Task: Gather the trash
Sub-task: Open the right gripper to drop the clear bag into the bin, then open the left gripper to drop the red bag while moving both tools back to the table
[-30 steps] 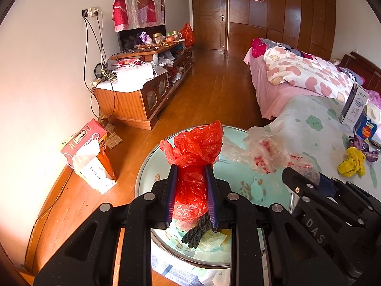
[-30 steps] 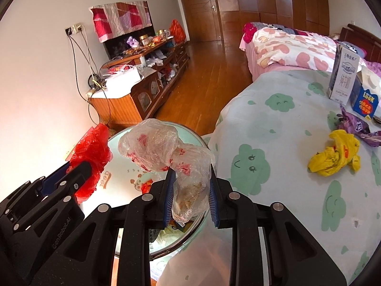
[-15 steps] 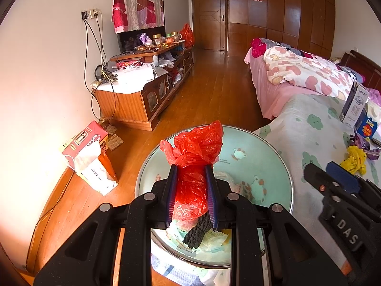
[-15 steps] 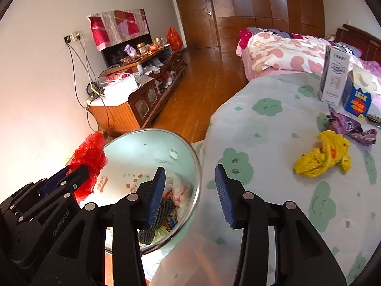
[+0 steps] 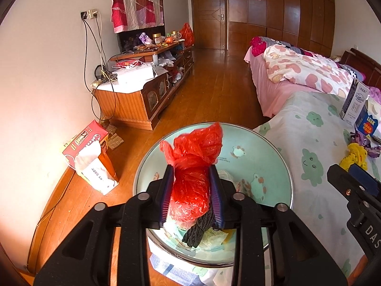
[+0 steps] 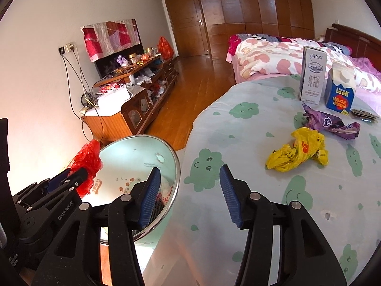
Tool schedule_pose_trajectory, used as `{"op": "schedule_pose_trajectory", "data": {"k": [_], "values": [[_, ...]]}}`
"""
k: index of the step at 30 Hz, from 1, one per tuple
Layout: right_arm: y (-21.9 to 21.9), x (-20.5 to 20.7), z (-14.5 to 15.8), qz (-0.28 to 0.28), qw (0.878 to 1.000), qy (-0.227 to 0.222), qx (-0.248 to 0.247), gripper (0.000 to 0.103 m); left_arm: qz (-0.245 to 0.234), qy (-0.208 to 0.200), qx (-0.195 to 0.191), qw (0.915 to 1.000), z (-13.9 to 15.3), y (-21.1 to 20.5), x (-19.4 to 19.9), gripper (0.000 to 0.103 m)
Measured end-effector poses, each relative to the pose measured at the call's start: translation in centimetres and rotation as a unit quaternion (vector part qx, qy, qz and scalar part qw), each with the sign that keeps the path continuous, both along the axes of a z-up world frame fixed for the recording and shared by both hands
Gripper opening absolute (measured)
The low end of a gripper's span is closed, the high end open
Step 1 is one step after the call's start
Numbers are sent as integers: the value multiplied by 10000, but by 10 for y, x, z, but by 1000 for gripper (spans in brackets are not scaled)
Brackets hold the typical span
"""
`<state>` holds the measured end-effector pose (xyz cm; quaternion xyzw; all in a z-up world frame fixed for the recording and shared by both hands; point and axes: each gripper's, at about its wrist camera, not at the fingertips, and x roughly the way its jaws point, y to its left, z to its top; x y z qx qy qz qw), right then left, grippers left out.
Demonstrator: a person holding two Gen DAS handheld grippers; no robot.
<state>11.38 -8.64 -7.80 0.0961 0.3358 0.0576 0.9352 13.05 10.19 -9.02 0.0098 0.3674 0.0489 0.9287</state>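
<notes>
My left gripper (image 5: 191, 166) is over a mint-green basin (image 5: 283, 164) with a crumpled red plastic bag (image 5: 195, 150) upright between its pads. Its jaws are opening, but the pads still touch the bag. The basin holds a clear bag, a black mesh piece (image 5: 197, 228) and paper scraps. My right gripper (image 6: 189, 169) hovers over the basin rim (image 6: 177, 166) and the edge of the cloud-patterned cloth (image 6: 238, 124). Its jaws are opening with nothing between them. A yellow plastic bag (image 6: 297, 152) and a purple wrapper (image 6: 331, 121) lie on the cloth ahead to the right.
A tall milk carton (image 6: 312, 76) and a blue carton (image 6: 340, 93) stand on the far part of the cloth. A tissue box (image 5: 90, 159) leans by the wall on the wooden floor. A cluttered TV cabinet (image 5: 142, 88) lines the left wall, with a bed (image 5: 297, 71) beyond.
My right gripper let go of the clear plastic bag, which dropped into the basin, then opened wider and moved right over the cloth. The left jaws widened a little around the red bag.
</notes>
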Motion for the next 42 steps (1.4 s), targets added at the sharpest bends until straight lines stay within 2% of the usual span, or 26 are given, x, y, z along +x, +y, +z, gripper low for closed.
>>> {"op": "schedule_pose_trajectory", "data": {"k": [4, 16, 19, 23, 32, 42], "values": [[-5, -4, 1, -65, 10000, -51, 13, 59, 2, -38, 39, 10000, 1, -1, -1, 55], [-24, -16, 7, -309, 9994, -145, -38, 71, -14, -161, 39, 9999, 11, -11, -11, 90], [-34, -22, 8, -396, 9990, -163, -141, 73, -50, -181, 8, 9998, 14, -15, -14, 96], [-56, -29, 5, -591, 9980, -67, -201, 76, -173, -141, -78, 9997, 13, -22, -19, 97], [-114, -51, -5, -1187, 9926, 198, -138, 77, -571, 89, -202, 9981, 1, -50, -28, 97], [-179, -70, -22, -1691, 9849, 360, -74, 77, -1069, 186, -129, 9940, 0, -90, -35, 97]]}}
